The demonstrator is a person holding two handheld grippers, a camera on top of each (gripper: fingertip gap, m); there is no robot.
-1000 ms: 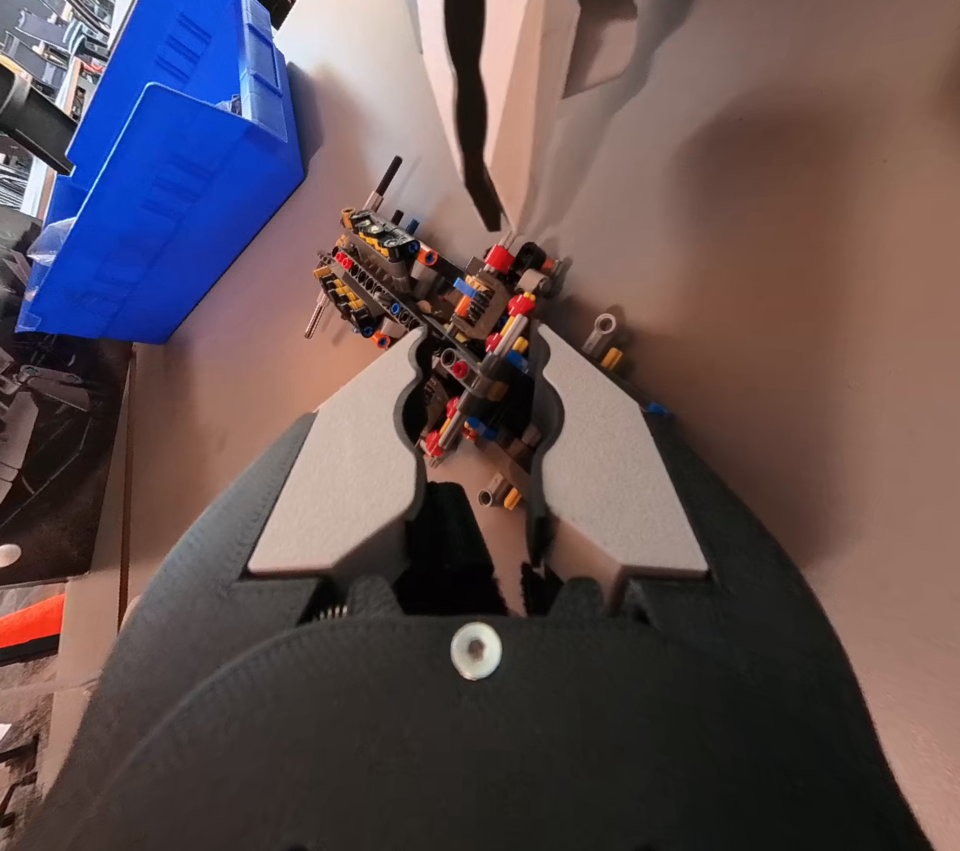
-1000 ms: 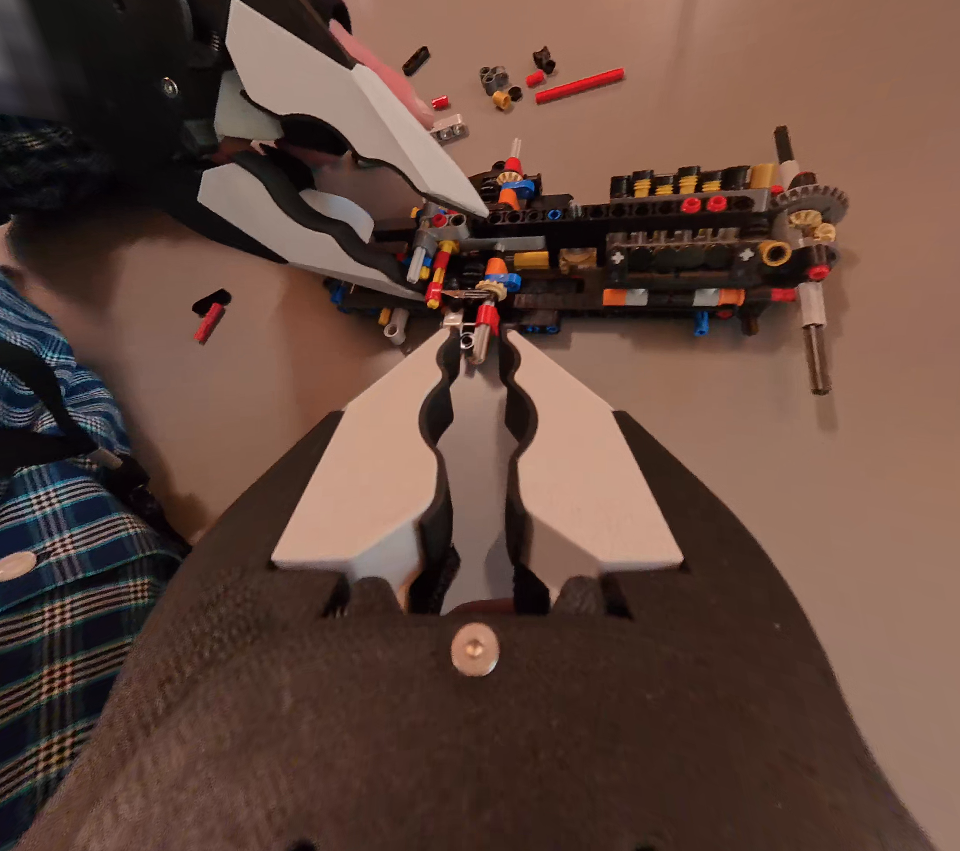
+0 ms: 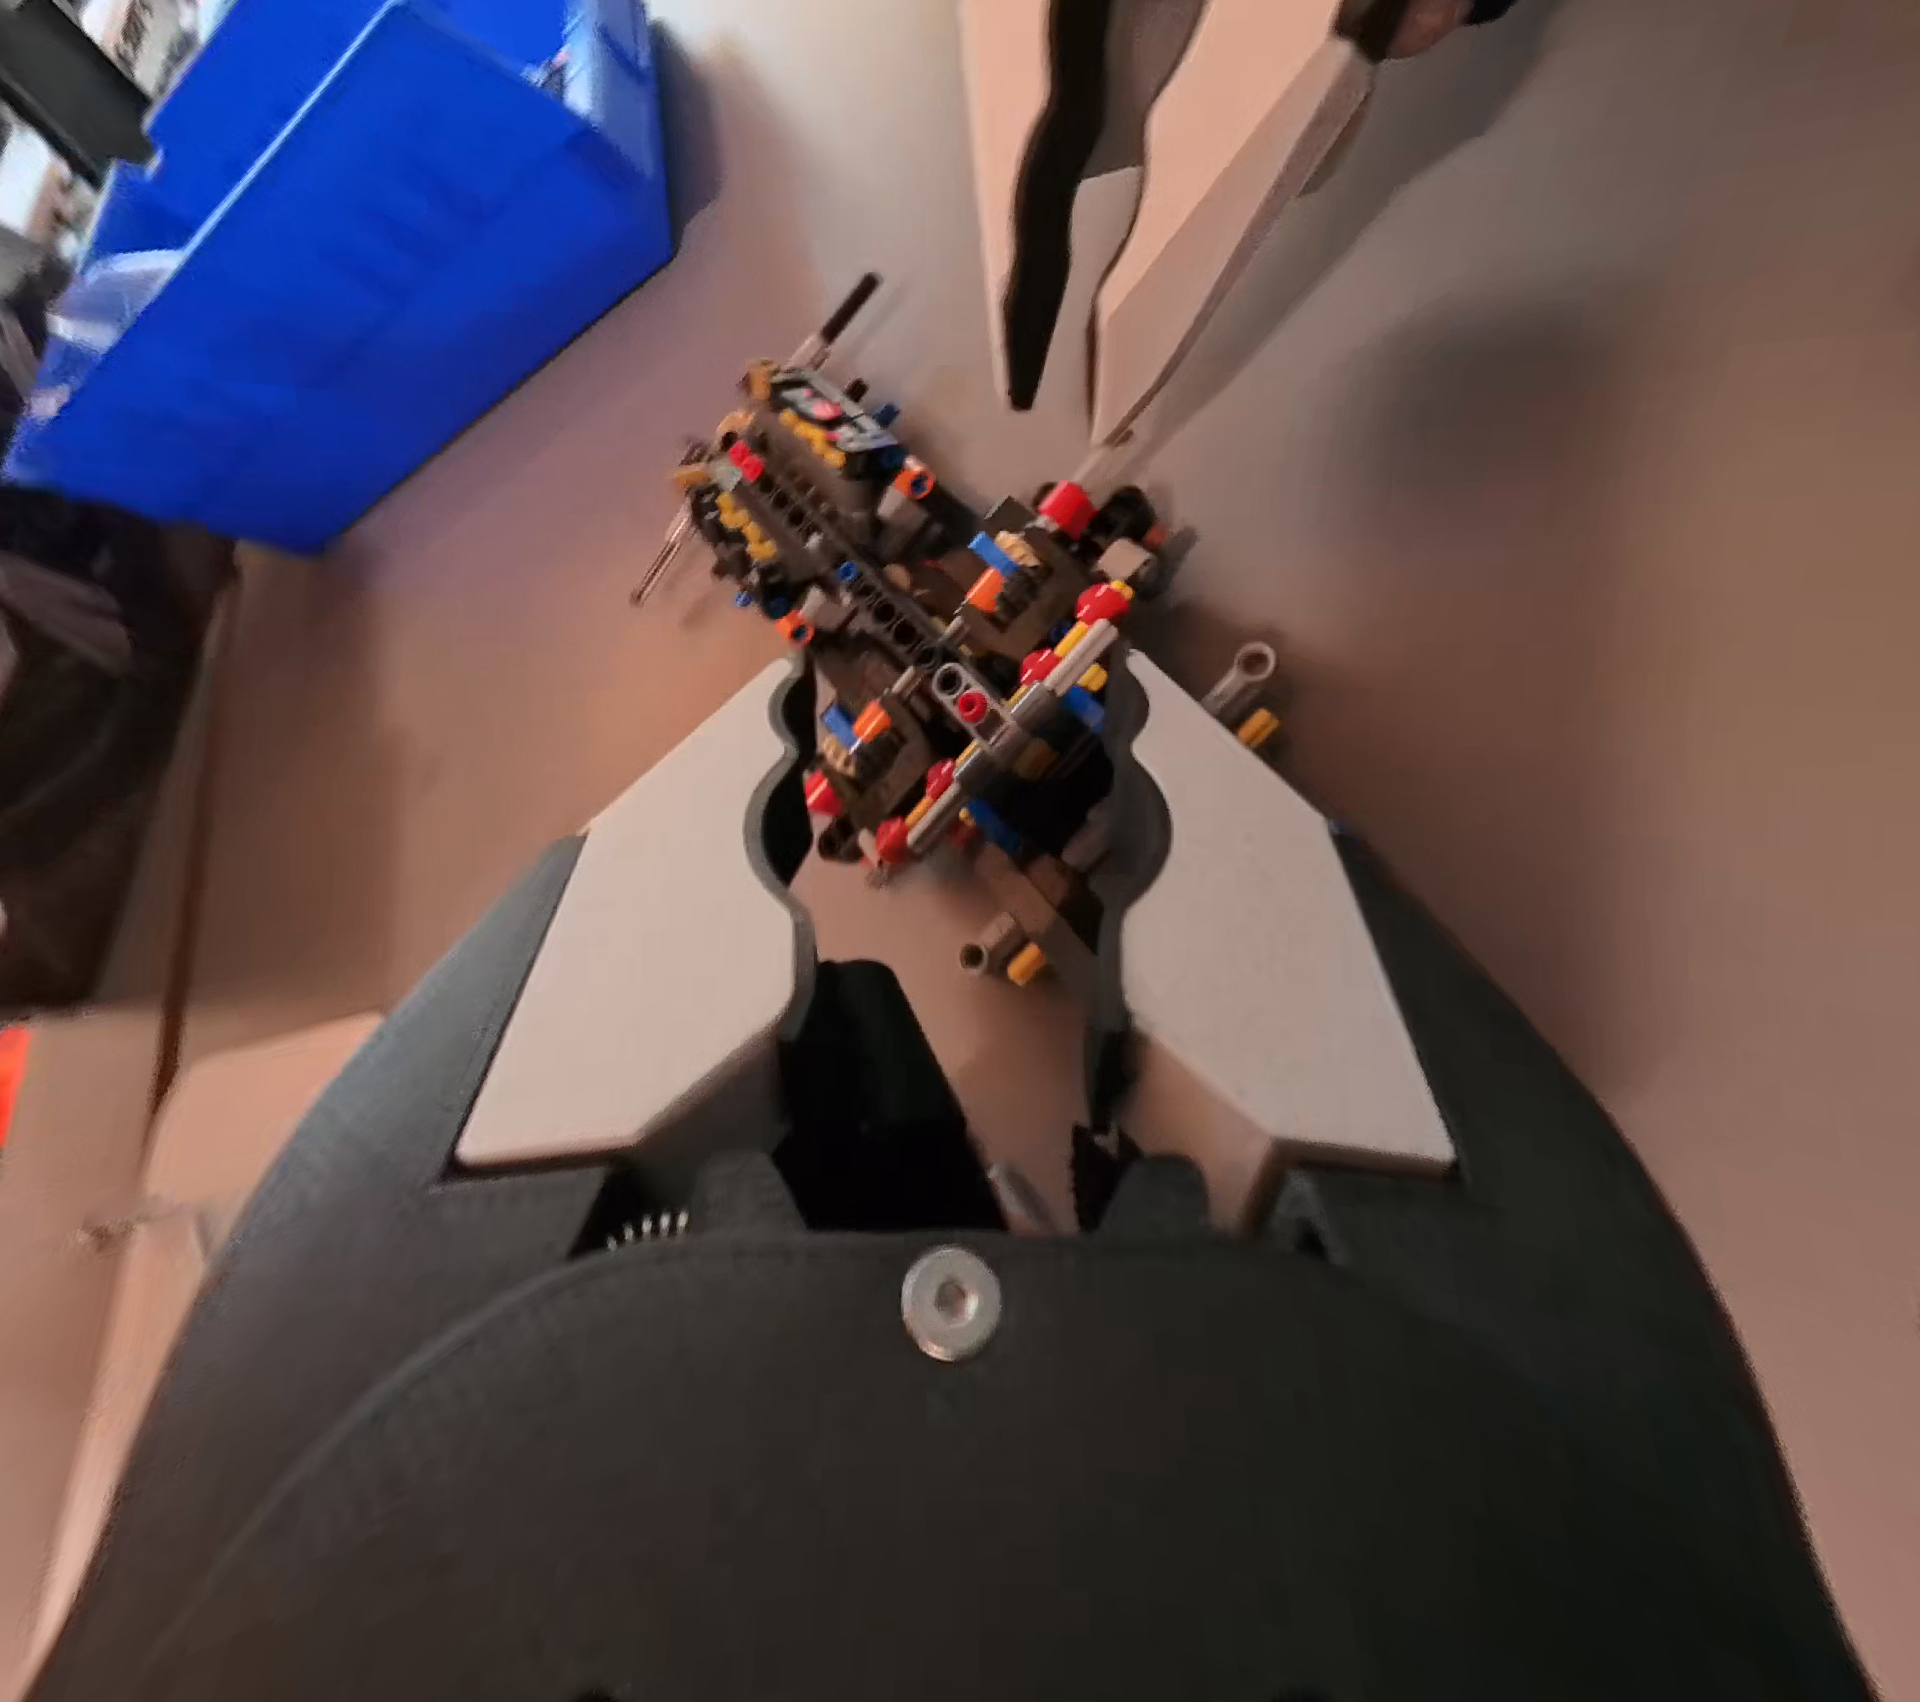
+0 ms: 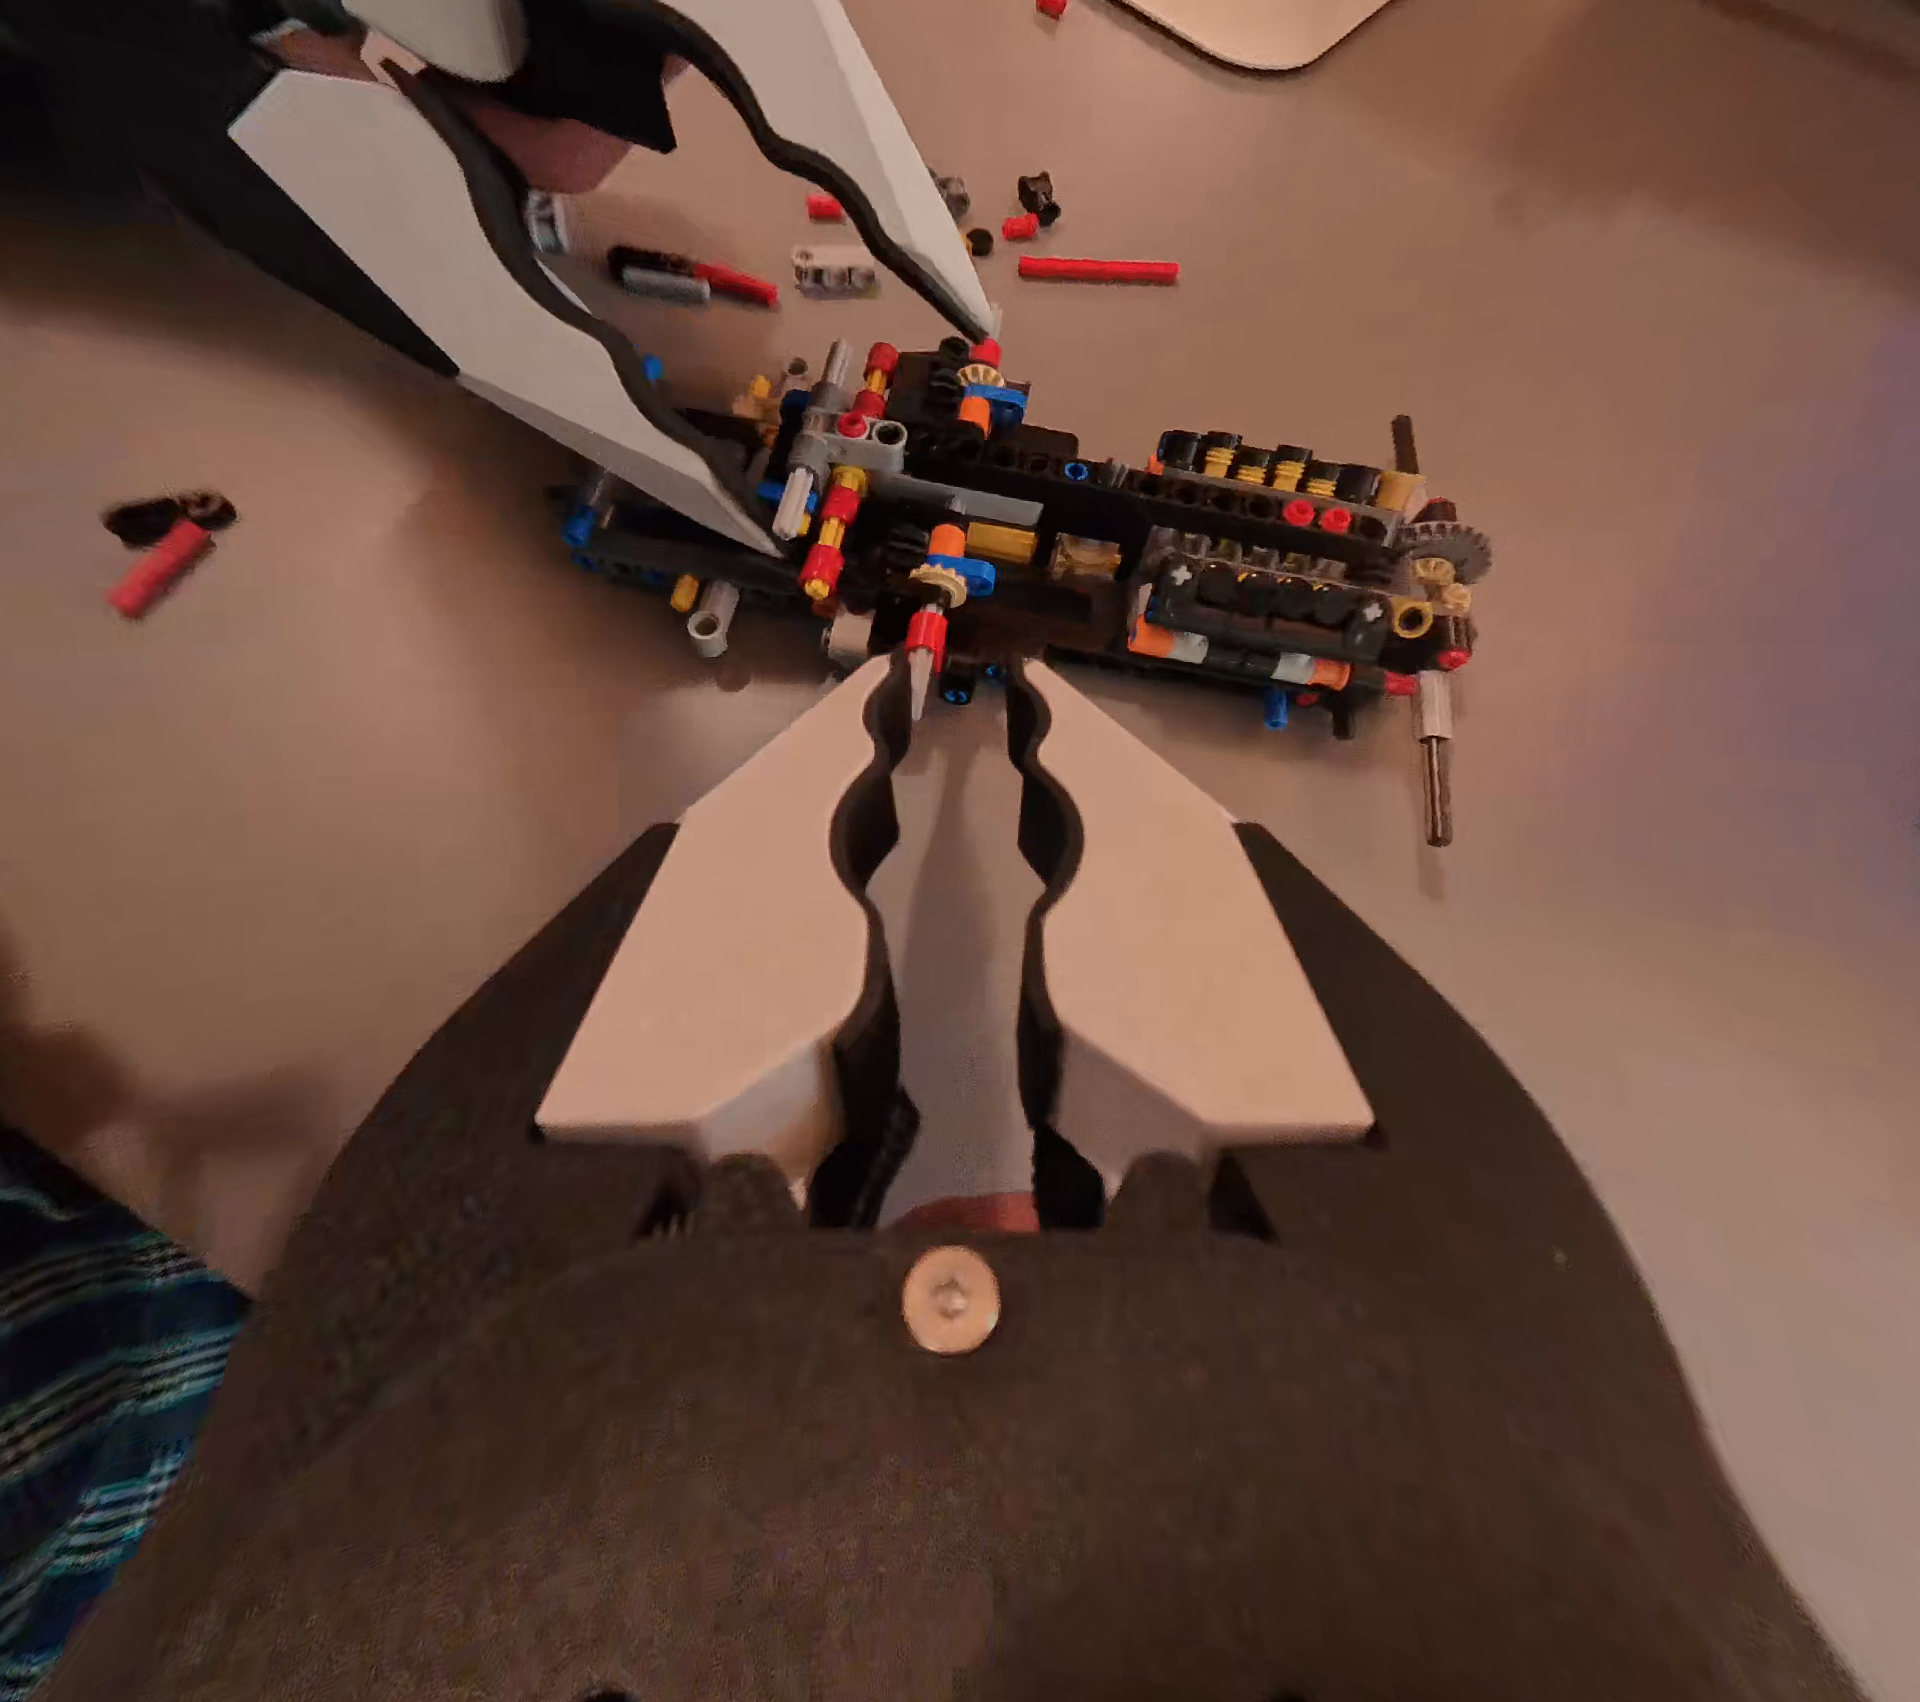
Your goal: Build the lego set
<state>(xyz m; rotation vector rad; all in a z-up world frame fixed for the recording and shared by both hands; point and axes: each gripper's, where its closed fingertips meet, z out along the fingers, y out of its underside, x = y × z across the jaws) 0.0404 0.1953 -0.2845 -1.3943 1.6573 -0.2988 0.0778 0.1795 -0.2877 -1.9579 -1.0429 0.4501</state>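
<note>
Meanwhile, the left gripper (image 4: 883, 437) straddled one end of the Lego chassis (image 4: 1039, 520) on the table (image 4: 1558, 302), jaws wide, while the right gripper (image 4: 951, 676), parted and empty, neared an axle, where a careless push might dislodge pieces.

Lego chassis (image 4: 1039, 530), both grippers parted beside it

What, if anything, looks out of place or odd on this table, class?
Nothing is broken or spilled. Loose parts lie scattered behind the lego model, including a long red axle; a stray red pin lies far off by itself, apart from the rest.
</note>
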